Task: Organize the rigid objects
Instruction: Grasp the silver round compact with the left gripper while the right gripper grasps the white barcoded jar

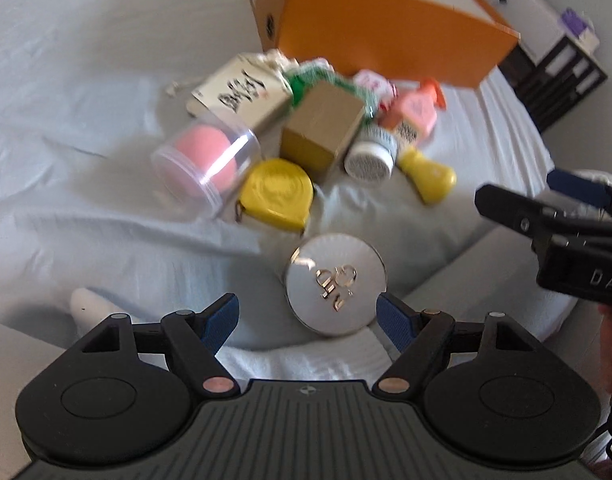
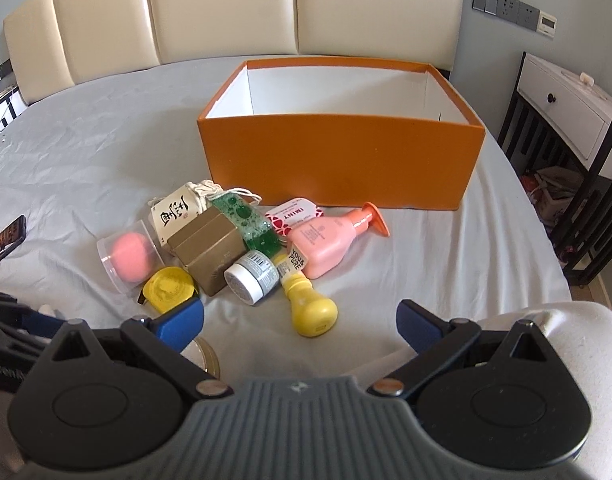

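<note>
An open orange box (image 2: pixel 338 160) stands on the bed, also in the left wrist view (image 1: pixel 386 28). In front of it lies a pile: a clear tub with a pink sponge (image 2: pixel 127 256), a yellow tape measure (image 2: pixel 167 288), a gold carton (image 2: pixel 209 252), a white jar (image 2: pixel 249 278), a yellow bottle (image 2: pixel 308 306), a pink pump bottle (image 2: pixel 330 240) and a green pack (image 2: pixel 251 226). My left gripper (image 1: pixel 308 316) is open, with a round silver compact (image 1: pixel 336 282) lying between its fingers, nearer the right one. My right gripper (image 2: pixel 299 322) is open and empty, just short of the yellow bottle.
The light grey sheet (image 2: pixel 105 152) is wrinkled. A cream padded headboard (image 2: pixel 225 8) is behind the box. A white and black bedside table (image 2: pixel 566 112) stands at the right. A white towel (image 2: pixel 566 320) lies at the near right. A dark phone-like object (image 2: pixel 5 240) lies at the left.
</note>
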`<state>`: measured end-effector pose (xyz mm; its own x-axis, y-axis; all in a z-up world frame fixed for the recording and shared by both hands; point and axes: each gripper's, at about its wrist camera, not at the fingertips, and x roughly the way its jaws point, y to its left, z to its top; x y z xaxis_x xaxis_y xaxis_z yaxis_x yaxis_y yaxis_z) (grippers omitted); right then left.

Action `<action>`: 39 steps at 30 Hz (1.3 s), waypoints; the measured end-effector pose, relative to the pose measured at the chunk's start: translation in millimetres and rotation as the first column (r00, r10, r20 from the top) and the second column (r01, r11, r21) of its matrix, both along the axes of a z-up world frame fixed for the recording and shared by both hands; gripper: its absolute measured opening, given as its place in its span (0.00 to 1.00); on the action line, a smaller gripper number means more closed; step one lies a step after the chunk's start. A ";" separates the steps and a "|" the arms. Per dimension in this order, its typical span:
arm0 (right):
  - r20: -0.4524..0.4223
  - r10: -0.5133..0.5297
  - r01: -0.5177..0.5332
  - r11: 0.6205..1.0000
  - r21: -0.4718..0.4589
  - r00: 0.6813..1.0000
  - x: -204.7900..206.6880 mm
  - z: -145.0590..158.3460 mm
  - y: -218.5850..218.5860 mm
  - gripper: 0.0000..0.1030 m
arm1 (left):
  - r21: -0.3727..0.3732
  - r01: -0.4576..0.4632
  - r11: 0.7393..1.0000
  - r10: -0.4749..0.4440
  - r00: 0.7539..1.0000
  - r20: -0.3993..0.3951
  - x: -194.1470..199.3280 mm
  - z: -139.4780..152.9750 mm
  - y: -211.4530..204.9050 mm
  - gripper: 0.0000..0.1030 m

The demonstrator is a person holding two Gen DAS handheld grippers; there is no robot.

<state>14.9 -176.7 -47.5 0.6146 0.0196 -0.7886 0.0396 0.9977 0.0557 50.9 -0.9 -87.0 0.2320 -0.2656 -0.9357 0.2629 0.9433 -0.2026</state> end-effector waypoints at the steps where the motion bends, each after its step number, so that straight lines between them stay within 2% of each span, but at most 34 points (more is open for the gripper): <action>1: -0.003 -0.002 0.002 1.000 0.003 1.000 1.9 -1.7 -1.1 0.97 | -0.010 -0.001 1.000 0.001 1.000 -0.022 3.2 -3.0 -1.8 0.89; 8: -0.024 -0.019 0.019 1.000 0.012 1.000 13.8 -9.7 -11.7 0.96 | 0.010 -0.035 0.999 0.036 0.996 -0.079 17.2 -22.5 -23.3 0.93; 11: -0.033 -0.022 0.022 1.000 0.009 0.999 22.8 -12.7 -17.1 0.85 | 0.025 -0.068 0.997 0.071 0.993 -0.098 20.1 -32.3 -28.3 0.93; 13: -0.042 -0.018 0.019 1.000 0.015 0.999 27.9 -15.1 -19.3 0.84 | 0.049 -0.078 0.996 0.082 0.992 -0.099 20.7 -37.4 -31.9 0.93; 18: -0.067 0.032 -0.030 0.999 0.027 0.997 38.7 -23.3 -17.3 0.72 | 0.097 -0.078 0.992 0.088 0.991 -0.099 21.9 -46.8 -36.8 0.90; 24: -0.077 0.135 -0.133 0.991 0.026 0.988 53.5 -31.7 -3.6 0.66 | 0.109 -0.050 0.993 0.059 0.995 -0.082 21.4 -45.9 -36.7 0.86; 27: -0.070 0.229 -0.230 0.973 -0.016 0.971 62.2 -33.7 10.9 0.66 | 0.108 -0.067 0.992 0.075 0.995 -0.072 24.2 -42.5 -30.7 0.86; 30: -0.078 0.337 -0.342 0.937 -0.068 0.938 71.3 -37.0 25.1 0.65 | 0.129 -0.085 0.988 0.092 0.994 -0.051 27.0 -37.2 -22.4 0.86; 32: -0.100 0.385 -0.393 0.916 -0.078 0.917 78.0 -42.0 30.8 0.57 | 0.130 -0.095 0.987 0.102 0.993 -0.052 29.8 -35.4 -18.1 0.86; 39: -0.149 0.454 -0.469 0.879 -0.083 0.878 96.1 -57.9 38.5 0.44 | 0.119 -0.115 0.986 0.126 0.988 -0.087 39.0 -36.2 -8.7 0.86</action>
<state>111.0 -138.1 -105.4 0.4570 0.1843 -0.8702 -0.4278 0.9032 -0.0334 89.8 -9.6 -123.1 0.1656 -0.1325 -0.9772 0.1307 0.9851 -0.1114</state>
